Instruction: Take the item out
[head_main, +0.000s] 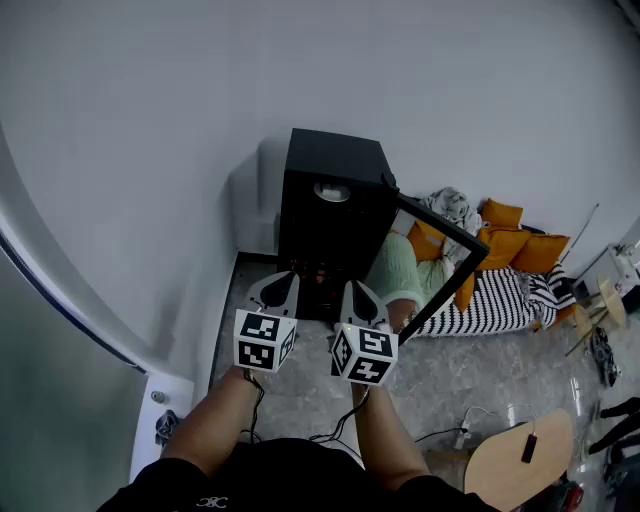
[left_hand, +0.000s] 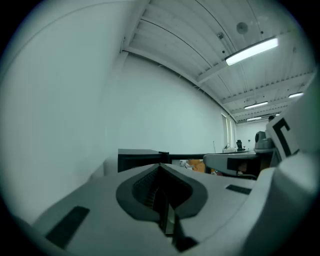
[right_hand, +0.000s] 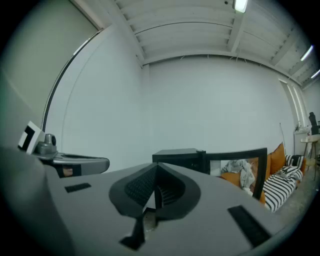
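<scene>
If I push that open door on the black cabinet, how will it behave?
The door hangs from one edge of the cabinet, so it should probably swing easily. Its pane looks see-through, likely glass: push gently. The cabinet looks broad and boxy, so tipping seems unlikely.

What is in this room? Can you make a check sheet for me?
Surface: grey speckled floor.
Job's things: black box by the wall, its glass door swung open; the item inside cannot be made out.
Clutter: orange cushions, striped mat and clothes, right of the box.
Grippers: left gripper and right gripper both shut, empty, side by side before the box.
Cables: white lead on the floor.
Surroundings: white wall; wooden board at lower right.
</scene>
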